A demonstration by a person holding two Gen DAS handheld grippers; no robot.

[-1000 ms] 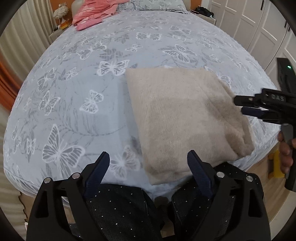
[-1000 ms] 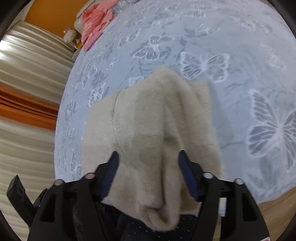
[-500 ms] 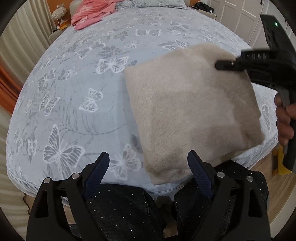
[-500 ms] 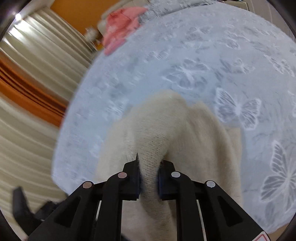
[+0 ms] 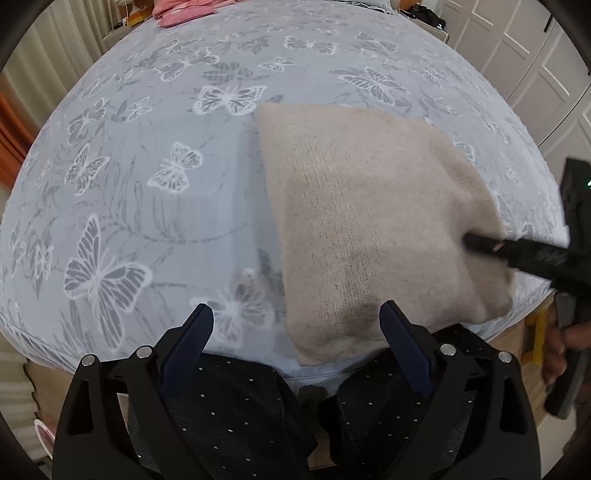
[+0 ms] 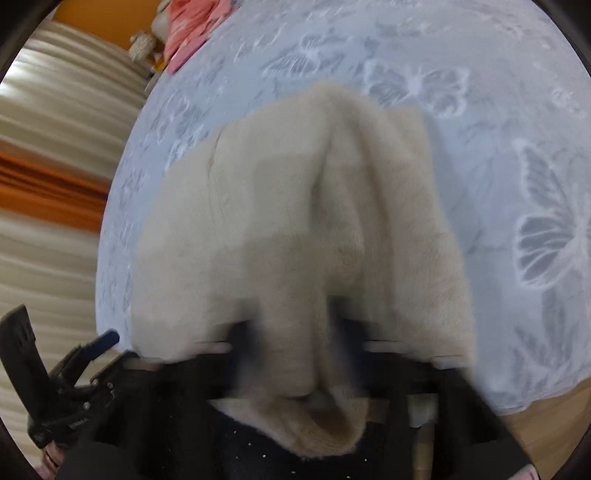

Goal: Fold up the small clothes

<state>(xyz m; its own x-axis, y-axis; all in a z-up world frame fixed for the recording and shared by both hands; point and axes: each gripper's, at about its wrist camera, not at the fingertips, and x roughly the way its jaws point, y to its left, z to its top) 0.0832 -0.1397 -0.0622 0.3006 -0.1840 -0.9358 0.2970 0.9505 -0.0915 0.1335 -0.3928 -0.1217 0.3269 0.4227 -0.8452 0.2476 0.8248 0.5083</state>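
Between wide-spread left fingers (image 5: 404, 349), nothing; right gripper (image 5: 476, 242) touches sweater (image 5: 369, 221).

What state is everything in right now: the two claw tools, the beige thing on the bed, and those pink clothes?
Beige knitted garment: folded, lying at the edge of the butterfly-print bedspread.
Left gripper: open, empty, near the garment's edge.
Right gripper: at the garment's right edge; blurred, grip unclear.
Pink clothes: piled loosely at the bed's far end.

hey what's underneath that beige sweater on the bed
The folded beige sweater lies directly on the butterfly-print bedspread, its near corner overhanging the bed's edge. Anything between its folded layers is covered and can't be seen.
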